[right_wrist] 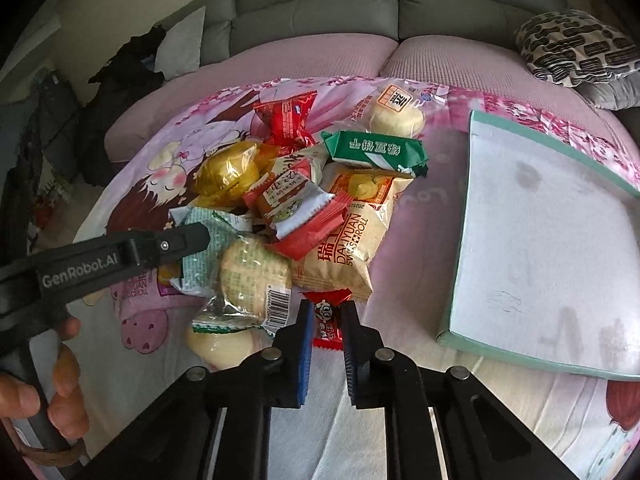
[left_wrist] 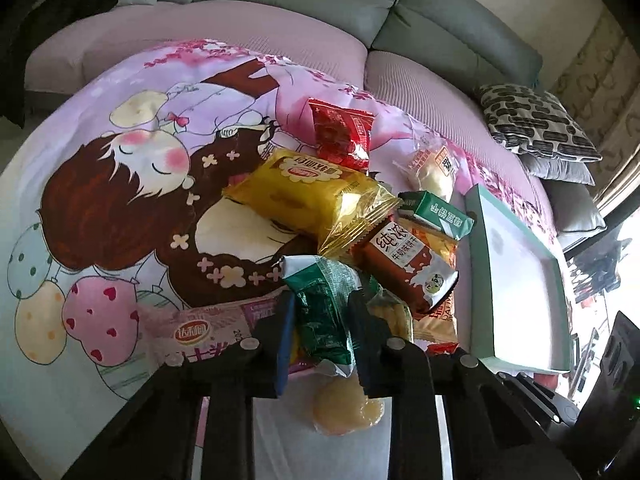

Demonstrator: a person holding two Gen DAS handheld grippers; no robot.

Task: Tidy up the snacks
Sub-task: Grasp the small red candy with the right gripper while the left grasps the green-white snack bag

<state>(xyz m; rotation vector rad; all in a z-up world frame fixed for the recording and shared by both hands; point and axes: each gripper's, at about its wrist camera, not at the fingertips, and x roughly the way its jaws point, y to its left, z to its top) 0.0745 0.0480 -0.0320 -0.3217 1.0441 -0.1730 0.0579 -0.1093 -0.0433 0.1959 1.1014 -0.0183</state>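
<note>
A pile of wrapped snacks lies on a cartoon-print cloth (left_wrist: 100,168). My left gripper (left_wrist: 322,304) is shut on a green-and-white pastry packet (left_wrist: 324,304) at the near edge of the pile; it also shows in the right wrist view (right_wrist: 208,240). My right gripper (right_wrist: 326,316) is closed around a small red candy packet (right_wrist: 328,312) in front of the pile. A teal-rimmed white tray (right_wrist: 540,248) lies to the right, with nothing in it; it also shows in the left wrist view (left_wrist: 516,280).
The pile holds a yellow cake packet (left_wrist: 312,196), a red packet (left_wrist: 344,136), a green bar (right_wrist: 376,152), a beige swiss-roll bag (right_wrist: 344,252) and a clear bun packet (right_wrist: 396,116). A grey sofa back (right_wrist: 320,8) and patterned pillow (right_wrist: 576,48) lie behind.
</note>
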